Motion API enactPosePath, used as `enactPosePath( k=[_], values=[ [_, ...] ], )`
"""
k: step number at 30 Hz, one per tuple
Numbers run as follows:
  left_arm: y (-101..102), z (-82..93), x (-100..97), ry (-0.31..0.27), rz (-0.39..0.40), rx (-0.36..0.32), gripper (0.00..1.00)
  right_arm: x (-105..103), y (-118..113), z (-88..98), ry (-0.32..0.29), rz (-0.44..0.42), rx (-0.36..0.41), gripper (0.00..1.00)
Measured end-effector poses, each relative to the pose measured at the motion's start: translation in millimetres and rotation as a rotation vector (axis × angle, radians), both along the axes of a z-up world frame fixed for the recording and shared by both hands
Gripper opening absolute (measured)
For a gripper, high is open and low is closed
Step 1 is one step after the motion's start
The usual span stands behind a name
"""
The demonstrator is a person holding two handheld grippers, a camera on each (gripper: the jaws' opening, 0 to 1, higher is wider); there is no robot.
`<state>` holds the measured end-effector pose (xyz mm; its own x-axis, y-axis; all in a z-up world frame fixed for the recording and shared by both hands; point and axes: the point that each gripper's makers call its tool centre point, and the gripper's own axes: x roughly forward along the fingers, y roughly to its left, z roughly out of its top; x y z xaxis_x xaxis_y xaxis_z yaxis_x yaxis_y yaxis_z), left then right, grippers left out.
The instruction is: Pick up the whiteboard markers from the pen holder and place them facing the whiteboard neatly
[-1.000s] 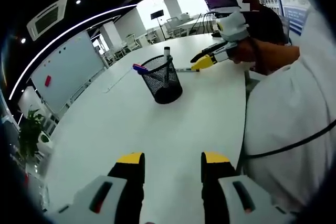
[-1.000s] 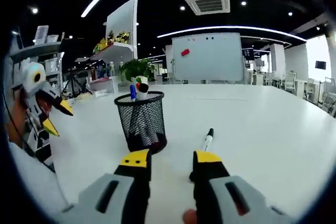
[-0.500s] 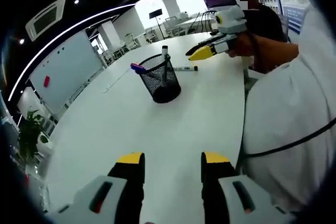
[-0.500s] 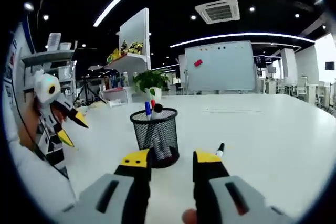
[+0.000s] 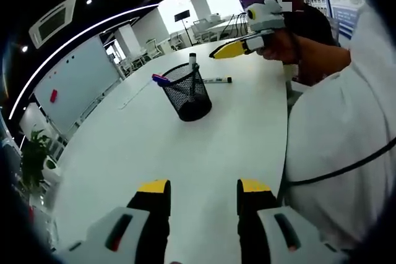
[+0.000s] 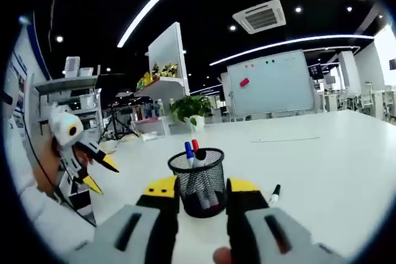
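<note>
The whiteboard [image 5: 77, 81] stood far left. The holder [image 5: 190, 93] with its markers [image 6: 193, 151] sat mid-table, one marker [image 5: 216, 80] lying beside it. Left gripper [image 5: 203, 197] hung open and empty; so did the right gripper [image 6: 203, 188], risking tipping the light holder.

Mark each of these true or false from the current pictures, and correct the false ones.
1. The pen holder stands upright on the white table. True.
2. The right gripper is clamped on a marker. False: its jaws stand apart with nothing between them.
3. One marker lies flat on the table beside the pen holder. True.
4. The pen holder is empty. False: a blue-capped marker and a red-capped marker stick up from it.
5. The left gripper holds the pen holder. False: it is open, apart from the holder.
</note>
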<state>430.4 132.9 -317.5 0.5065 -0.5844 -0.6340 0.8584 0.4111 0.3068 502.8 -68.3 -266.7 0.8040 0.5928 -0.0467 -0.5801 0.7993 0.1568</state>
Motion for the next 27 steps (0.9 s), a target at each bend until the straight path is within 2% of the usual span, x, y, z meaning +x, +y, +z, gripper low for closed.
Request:
enactPosePath(
  k=[7, 15, 27],
  values=[
    [1, -1.5, -0.4, 0.003, -0.001, 0.003, 0.45, 3, 4, 4.2, -0.001, 0.012, 0.008, 0.27],
    [-1, -2.1, -0.8, 0.004, -0.004, 0.003, 0.45, 8, 11, 17.2, -0.016, 0.032, 0.047, 0.27],
    [-2, -4.3, -2.5, 0.009, -0.011, 0.009, 0.45, 19, 18, 20.4, -0.006, 0.043, 0.082, 0.25]
  ],
)
